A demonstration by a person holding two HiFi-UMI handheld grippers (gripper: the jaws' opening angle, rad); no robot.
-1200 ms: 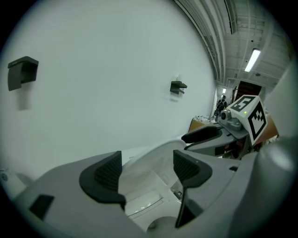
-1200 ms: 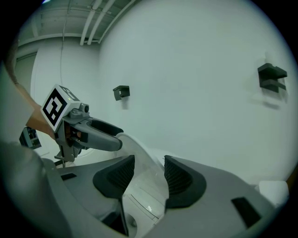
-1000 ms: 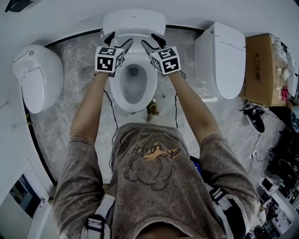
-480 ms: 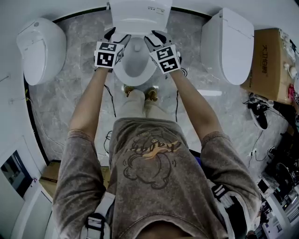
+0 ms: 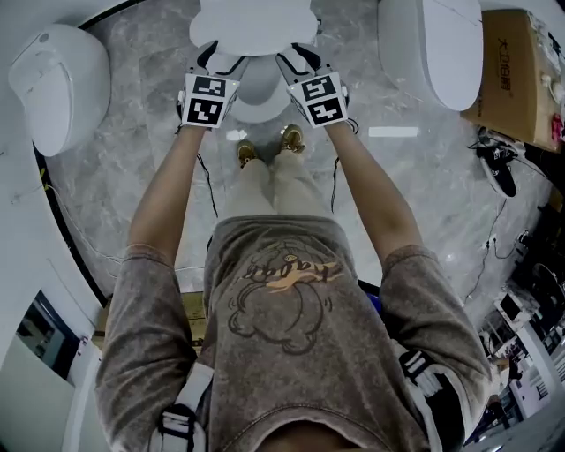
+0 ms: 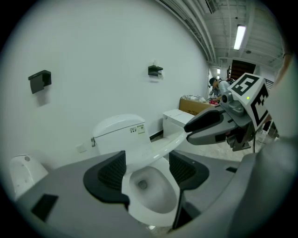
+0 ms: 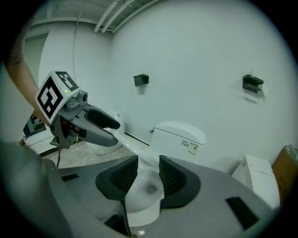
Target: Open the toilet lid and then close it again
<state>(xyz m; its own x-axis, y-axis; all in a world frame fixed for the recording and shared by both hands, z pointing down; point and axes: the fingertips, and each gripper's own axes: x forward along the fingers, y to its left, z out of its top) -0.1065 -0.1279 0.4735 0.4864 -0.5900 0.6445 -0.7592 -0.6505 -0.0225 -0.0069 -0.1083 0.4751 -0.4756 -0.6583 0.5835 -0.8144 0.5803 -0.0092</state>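
Observation:
The white toilet lid stands half lowered over the bowl. My left gripper is shut on the lid's front rim at its left side. My right gripper is shut on the rim at the right. In the left gripper view the thin lid edge runs between my left gripper's dark pads toward the right gripper, with the bowl below. The right gripper view shows the rim between my right gripper's pads, the left gripper farther along it.
A second toilet stands at the left and a third at the right. A cardboard box and a black shoe lie far right. The person's shoes stand before the bowl. The tank backs onto a white wall.
Both grippers have come toward the person and down with the lid between them. The lid now hides more of the bowl than a second ago.

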